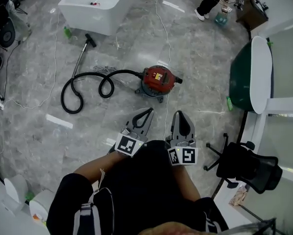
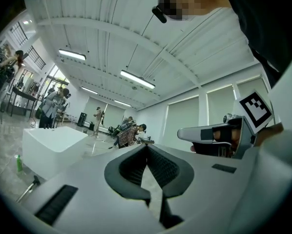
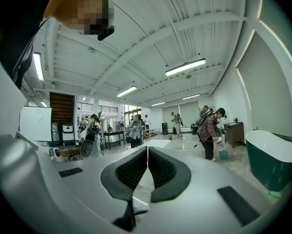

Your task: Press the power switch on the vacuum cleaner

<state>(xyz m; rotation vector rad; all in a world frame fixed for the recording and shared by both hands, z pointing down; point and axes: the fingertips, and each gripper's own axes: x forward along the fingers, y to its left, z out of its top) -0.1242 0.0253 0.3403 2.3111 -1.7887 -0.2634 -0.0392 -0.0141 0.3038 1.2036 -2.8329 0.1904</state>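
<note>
Only the head view shows the vacuum (image 1: 158, 80). It is red and sits on the floor (image 1: 195, 48), out in front of the left gripper (image 1: 147, 112) and the right gripper (image 1: 179, 113), well apart from both. Its black hose (image 1: 83, 89) curls away to the left, toward the white tub (image 1: 95, 6). The switch is too small to make out.

The two gripper views look up and out. They show the ceiling (image 3: 151, 48) and the far room, not the vacuum. The left gripper view shows the white tub, with the right gripper off to its right side. The right gripper view shows the green tub (image 3: 275, 162) and a person (image 3: 209, 130) in a checked shirt.

Both grippers are held close to the body, side by side, tips pointing toward the vacuum. Each one is clenched, tips touching, with nothing between them.

Grey floor lies between the grippers and the vacuum. The green tub and a black chair (image 1: 247, 165) stand to the right, the chair near the right gripper.
</note>
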